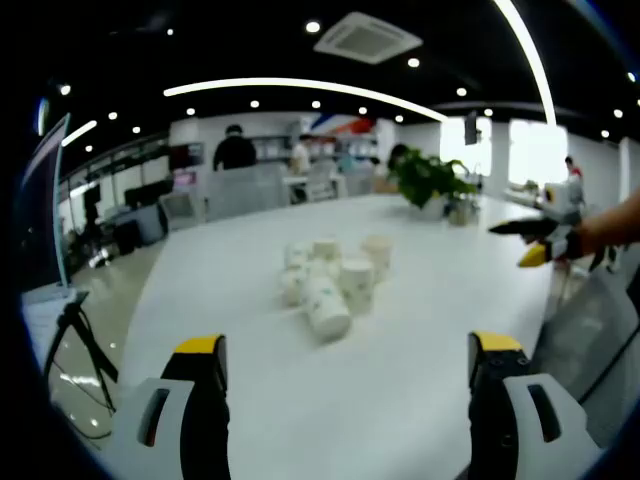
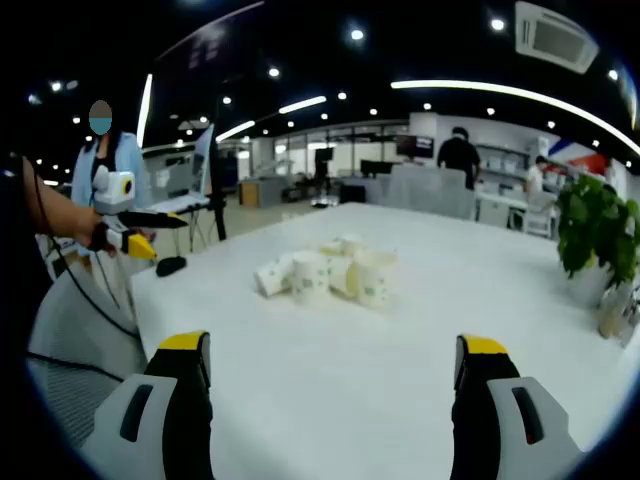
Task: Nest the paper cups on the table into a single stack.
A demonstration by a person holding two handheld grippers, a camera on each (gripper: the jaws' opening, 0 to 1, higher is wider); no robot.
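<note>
Two black jaws with yellow tips rise at the bottom of the left gripper view. They belong to the left hand-held gripper, and they stand wide apart with nothing between them. Past them lies the white counter, and the paper cups sit in a loose bunch near its middle. Some cups stand up and some lie on their sides, touching each other. One cup with small green marks lies on its side at the near edge of the bunch.

At the right side of this view, the right hand-held gripper is held up by a hand, off past the counter's edge and well apart from the cups. Its jaws look close together from here.

From the right gripper view, the right hand-held gripper shows its own two jaws wide apart and holding nothing. Here the paper cups are seen from another side, and the left hand-held gripper shows at the left, held by a hand beside a small dark thing on the counter.

A green plant in a pot stands on the far part of the counter. Around it is a big office with desks, a dark ceiling, round lights and long bright strips. People stand far back in the room.
</note>
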